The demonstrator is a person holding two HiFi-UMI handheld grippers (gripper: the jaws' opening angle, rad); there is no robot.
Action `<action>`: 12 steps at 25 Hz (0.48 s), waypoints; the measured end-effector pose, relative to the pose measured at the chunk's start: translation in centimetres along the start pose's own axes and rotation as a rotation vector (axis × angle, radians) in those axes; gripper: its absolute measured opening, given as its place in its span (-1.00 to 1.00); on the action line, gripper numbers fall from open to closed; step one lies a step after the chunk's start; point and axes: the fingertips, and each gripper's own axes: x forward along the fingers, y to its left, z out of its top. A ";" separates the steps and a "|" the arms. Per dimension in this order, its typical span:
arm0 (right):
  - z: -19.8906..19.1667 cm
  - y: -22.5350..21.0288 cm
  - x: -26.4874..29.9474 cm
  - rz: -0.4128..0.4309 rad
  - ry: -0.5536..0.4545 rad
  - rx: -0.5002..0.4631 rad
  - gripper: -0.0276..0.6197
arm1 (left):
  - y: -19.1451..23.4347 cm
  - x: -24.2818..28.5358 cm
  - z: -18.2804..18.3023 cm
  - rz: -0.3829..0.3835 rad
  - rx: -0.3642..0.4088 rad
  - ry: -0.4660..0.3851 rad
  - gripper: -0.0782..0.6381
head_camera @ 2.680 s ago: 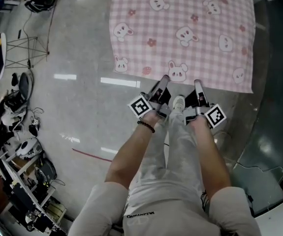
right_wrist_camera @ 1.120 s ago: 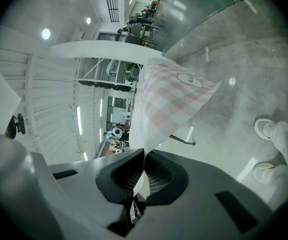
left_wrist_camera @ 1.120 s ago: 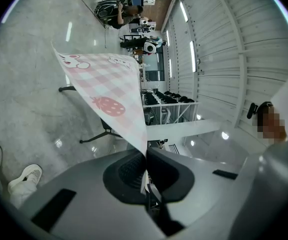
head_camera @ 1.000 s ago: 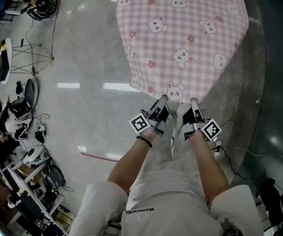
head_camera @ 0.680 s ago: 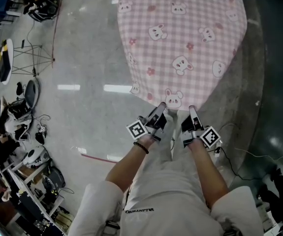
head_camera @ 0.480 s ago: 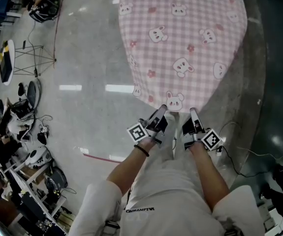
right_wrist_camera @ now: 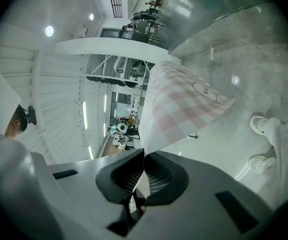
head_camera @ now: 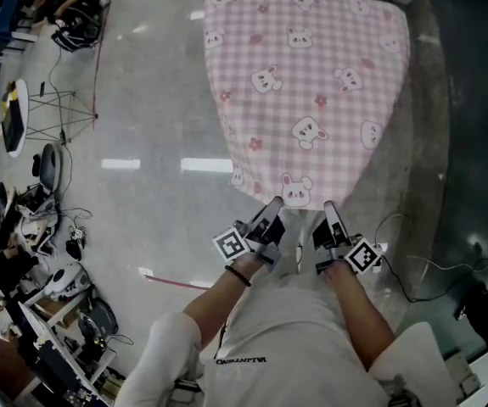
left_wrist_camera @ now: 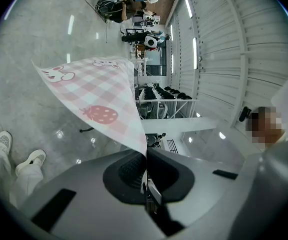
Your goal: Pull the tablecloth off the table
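L gripper (head_camera: pixel 274 205) & R gripper (head_camera: pixel 328 208), side by side, are each clamped shut on the near hem of the tablecloth (head_camera: pixel 307 83). Vs. a sec ago, the cloth has been drawn further back and its far edge brought into view, so removal is judged nearly done. Pink check w/ bunnies, it is stretched taut over the floor (head_camera: pixel 142 100).

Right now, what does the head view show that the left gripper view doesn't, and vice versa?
Head view only: the left gripper and right gripper side by side, the person's forearms, and gear piled at the left. Left gripper view only: its jaws shut on the edge of the tablecloth, seen close up, plus ceiling lights. Both: the pink checked bunny tablecloth held above the grey floor.
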 end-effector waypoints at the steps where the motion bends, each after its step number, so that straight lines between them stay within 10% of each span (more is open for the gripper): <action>1: 0.0 0.0 0.0 -0.001 0.003 -0.001 -0.88 | -0.2 0.1 0.1 0.000 0.003 0.004 -0.77; 12: 0.4 1.5 0.3 -0.001 0.050 0.009 -0.88 | -2.2 0.5 0.2 0.012 -0.013 0.043 -0.77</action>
